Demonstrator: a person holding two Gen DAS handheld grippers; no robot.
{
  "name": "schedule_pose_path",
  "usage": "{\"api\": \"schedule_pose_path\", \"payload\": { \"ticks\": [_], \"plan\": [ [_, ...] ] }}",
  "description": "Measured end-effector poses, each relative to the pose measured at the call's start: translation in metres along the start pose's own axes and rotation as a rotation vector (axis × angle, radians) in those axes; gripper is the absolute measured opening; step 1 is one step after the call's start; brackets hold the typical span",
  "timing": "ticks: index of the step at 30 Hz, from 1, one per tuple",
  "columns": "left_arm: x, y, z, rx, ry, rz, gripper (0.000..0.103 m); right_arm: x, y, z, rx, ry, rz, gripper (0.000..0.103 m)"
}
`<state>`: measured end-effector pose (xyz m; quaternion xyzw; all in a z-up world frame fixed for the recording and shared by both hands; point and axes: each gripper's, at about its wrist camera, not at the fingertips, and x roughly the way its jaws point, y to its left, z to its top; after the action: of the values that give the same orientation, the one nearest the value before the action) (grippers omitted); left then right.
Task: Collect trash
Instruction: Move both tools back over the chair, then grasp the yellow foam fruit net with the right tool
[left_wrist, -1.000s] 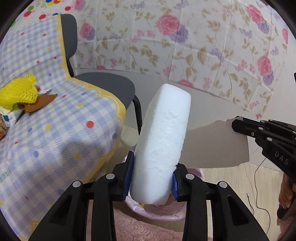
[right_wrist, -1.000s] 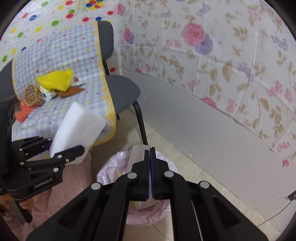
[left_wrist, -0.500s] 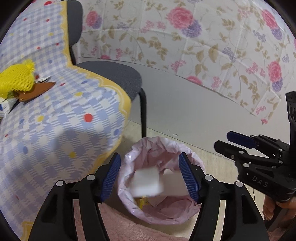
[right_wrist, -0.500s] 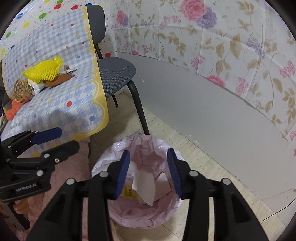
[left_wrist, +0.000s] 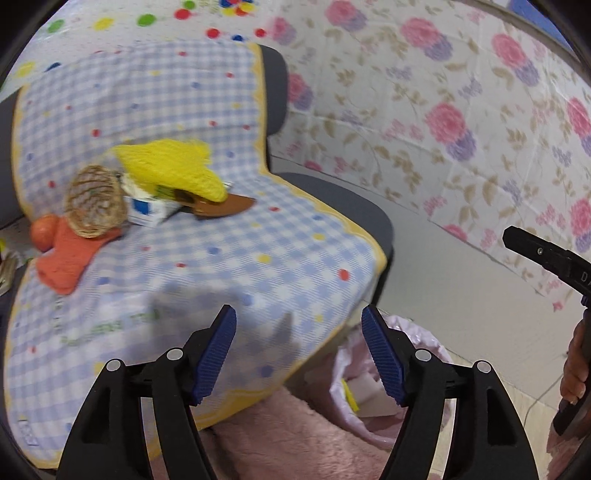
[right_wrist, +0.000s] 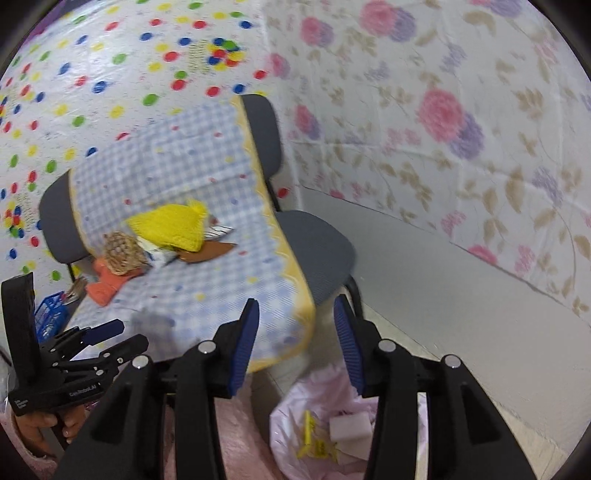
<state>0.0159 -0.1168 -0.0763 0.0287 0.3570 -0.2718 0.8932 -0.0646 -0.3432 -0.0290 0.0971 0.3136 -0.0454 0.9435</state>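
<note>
Both jaws having just been opening, the left hand-held gripper (left_wrist: 299, 350) and right hand-held gripper (right_wrist: 295, 347) gape empty above the pink-lined bin (right_wrist: 317, 424), so approach the yellow net (left_wrist: 173, 170) on the chair's checked cloth (left_wrist: 229, 266) squarely, pinching only trash.

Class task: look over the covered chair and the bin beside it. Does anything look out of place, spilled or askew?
Nothing is spilled. The odd part is the litter pile left on the checked cloth, while the bin holds only scraps.
</note>
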Motion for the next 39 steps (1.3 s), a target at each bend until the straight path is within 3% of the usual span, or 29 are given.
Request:
{"api": "schedule_pose_path", "payload": {
  "ticks": [3, 8, 16, 22, 26, 32, 39],
  "plan": [
    [-0.014, 0.021, -0.001, -0.042, -0.03, 0.041, 0.078, 0.011, 0.025, 0.006, -0.05, 0.009, 0.047, 0.042],
    [-0.024, 0.05, -0.003, -0.09, -0.049, 0.11, 0.078, 0.038, 0.066, 0.009, -0.117, 0.056, 0.125, 0.042],
    [-0.033, 0.105, -0.005, -0.167, -0.063, 0.25, 0.078, 0.076, 0.109, 0.018, -0.175, 0.077, 0.191, 0.054],
    [-0.029, 0.136, 0.01, -0.195, -0.073, 0.325, 0.078, 0.122, 0.13, 0.036, -0.219, 0.087, 0.214, 0.058],
    [-0.023, 0.154, 0.024, -0.201, -0.086, 0.373, 0.078, 0.158, 0.151, 0.049, -0.274, 0.09, 0.224, 0.067],
    [-0.001, 0.191, 0.037, -0.253, -0.057, 0.422, 0.078, 0.215, 0.192, 0.061, -0.425, 0.08, 0.195, 0.076],
    [0.014, 0.214, 0.046, -0.274, -0.039, 0.438, 0.078, 0.27, 0.232, 0.068, -0.582, 0.049, 0.097, 0.077]
  ]
}}
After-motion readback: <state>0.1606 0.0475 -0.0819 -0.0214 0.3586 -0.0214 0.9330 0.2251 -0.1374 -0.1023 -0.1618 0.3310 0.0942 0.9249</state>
